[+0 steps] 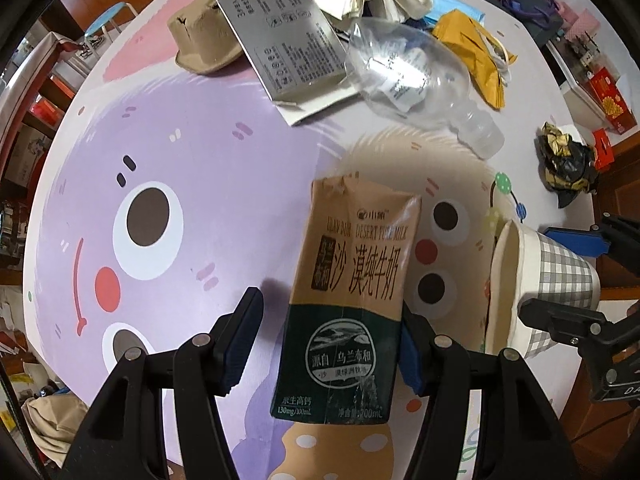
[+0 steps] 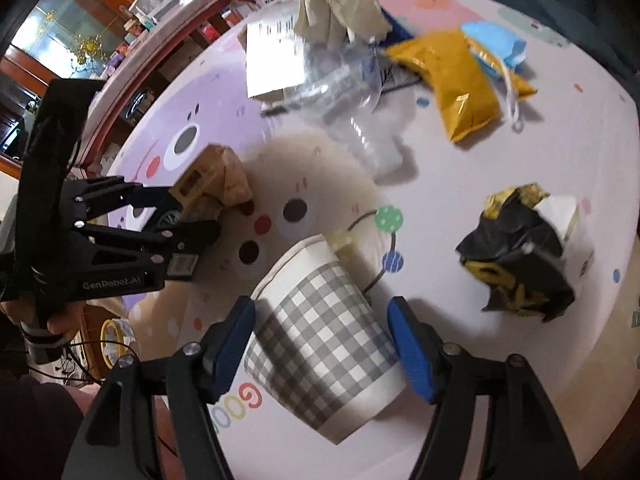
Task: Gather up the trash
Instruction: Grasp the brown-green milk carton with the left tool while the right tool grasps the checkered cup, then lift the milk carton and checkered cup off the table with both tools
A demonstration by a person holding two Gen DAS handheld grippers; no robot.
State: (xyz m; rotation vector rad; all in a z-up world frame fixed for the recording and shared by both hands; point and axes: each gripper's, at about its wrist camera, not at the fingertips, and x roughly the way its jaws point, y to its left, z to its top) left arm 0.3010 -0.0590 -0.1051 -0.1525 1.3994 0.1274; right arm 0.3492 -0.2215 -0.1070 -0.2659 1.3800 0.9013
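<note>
A brown and dark green milk carton (image 1: 348, 280) stands on end, top down, between the jaws of my left gripper (image 1: 332, 304). The right pad (image 1: 412, 360) lies against it, while a strip of tablecloth shows between the carton and the left pad (image 1: 240, 336). A grey-checked paper cup (image 2: 320, 328) lies tilted, mouth away from me, between the blue pads of my right gripper (image 2: 320, 304). The pads stand close beside its walls, and the walls are not dented. From the right wrist view the left gripper (image 2: 196, 212) has the carton (image 2: 216, 176) poking out past its tips.
On the purple cartoon tablecloth (image 1: 180, 140) lie a clear plastic bottle (image 1: 404, 72), a grey flat box (image 1: 280, 28), a brown pulp tray (image 1: 204, 40), a yellow packet (image 1: 472, 48) and a crumpled black-and-gold wrapper (image 2: 520, 256). A hand (image 2: 60, 324) grips the left gripper's handle.
</note>
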